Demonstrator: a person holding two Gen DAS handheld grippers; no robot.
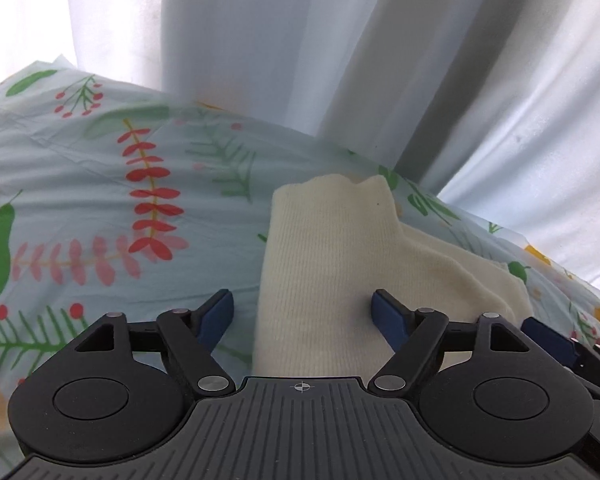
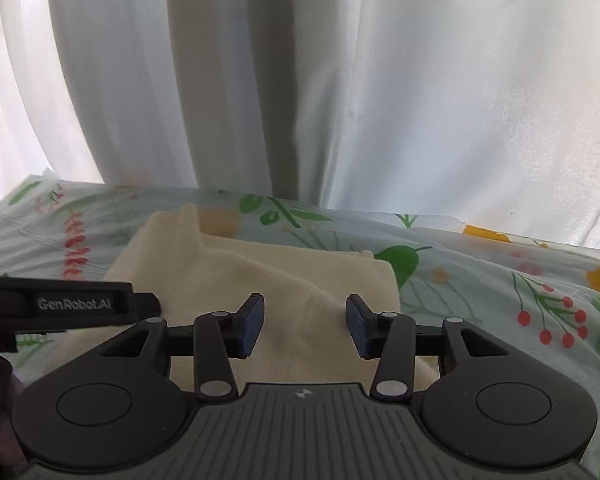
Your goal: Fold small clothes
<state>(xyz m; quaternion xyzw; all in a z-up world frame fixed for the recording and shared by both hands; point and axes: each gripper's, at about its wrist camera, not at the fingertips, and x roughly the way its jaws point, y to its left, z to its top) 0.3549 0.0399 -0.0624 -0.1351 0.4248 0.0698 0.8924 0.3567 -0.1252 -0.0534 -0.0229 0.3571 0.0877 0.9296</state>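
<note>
Both the left gripper [image 1: 302,310] and right gripper [image 2: 305,322] gape empty over the cream garment [image 1: 332,264] — a shallow pinch may snag only the top layer.

The right gripper [image 2: 305,322] hovers low over a cream knit garment [image 2: 260,268], its jaws spread apart with blue pads [image 2: 252,320] on either side of a raised fold in the cloth and nothing between them. The garment lies folded on a pale floral cloth [image 2: 480,280] printed with green leaves, red berries and yellow blooms, and white curtains [image 2: 340,80] hang behind it. At the left edge the black body of the left gripper [image 2: 60,306], lettered GenRobot.AI, reaches in over the garment's near left part.
</note>
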